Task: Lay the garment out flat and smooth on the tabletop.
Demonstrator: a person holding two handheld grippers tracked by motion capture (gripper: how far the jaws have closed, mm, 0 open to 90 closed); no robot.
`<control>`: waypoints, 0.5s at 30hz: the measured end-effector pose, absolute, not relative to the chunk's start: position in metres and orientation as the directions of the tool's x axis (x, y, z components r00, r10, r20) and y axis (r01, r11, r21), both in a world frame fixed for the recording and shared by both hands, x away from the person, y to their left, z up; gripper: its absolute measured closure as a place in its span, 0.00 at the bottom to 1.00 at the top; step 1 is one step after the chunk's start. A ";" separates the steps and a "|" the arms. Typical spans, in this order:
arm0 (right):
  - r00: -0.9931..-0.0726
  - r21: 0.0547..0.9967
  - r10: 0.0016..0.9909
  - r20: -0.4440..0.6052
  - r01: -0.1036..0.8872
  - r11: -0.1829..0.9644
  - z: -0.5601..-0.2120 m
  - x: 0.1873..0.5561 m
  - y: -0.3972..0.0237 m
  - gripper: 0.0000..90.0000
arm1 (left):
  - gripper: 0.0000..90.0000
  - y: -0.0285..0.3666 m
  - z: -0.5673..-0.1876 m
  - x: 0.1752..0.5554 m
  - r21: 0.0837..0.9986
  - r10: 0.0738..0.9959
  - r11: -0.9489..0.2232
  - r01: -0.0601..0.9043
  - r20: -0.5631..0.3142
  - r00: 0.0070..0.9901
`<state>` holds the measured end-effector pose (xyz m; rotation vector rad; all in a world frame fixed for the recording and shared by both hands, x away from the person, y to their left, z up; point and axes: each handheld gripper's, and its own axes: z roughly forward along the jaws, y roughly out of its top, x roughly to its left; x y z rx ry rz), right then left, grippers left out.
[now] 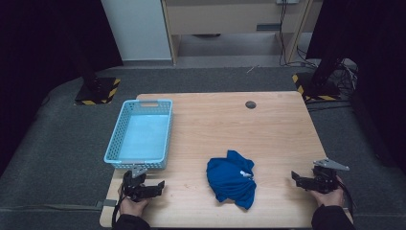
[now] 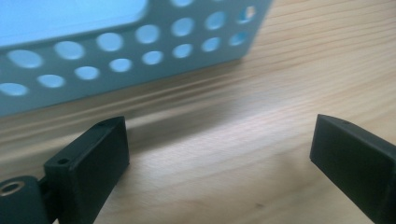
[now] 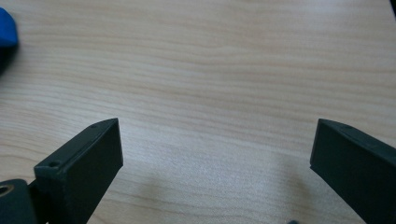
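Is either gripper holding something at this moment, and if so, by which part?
Nothing is held. The left gripper and the right gripper are both open over bare wood; the crumpled blue cloth lies untouched between them.

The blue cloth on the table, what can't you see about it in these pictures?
- Crumpled blue cloth, high view: its own folds hide the underside and true shape, so what garment it is cannot be told.
- Small white tag on it, high view: too small to read.
- Same cloth, right gripper view: the left edge cuts off all but a corner.
- Light blue perforated plastic basket, left gripper view: blurred, cut off at the top edge.
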<state>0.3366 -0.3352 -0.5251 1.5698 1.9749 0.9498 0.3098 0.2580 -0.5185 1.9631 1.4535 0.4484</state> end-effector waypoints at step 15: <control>-0.326 0.819 0.937 0.123 0.567 0.090 -0.490 0.330 -0.326 0.08 | 0.10 0.223 -0.479 0.291 0.762 0.920 -0.182 0.622 -0.091 0.380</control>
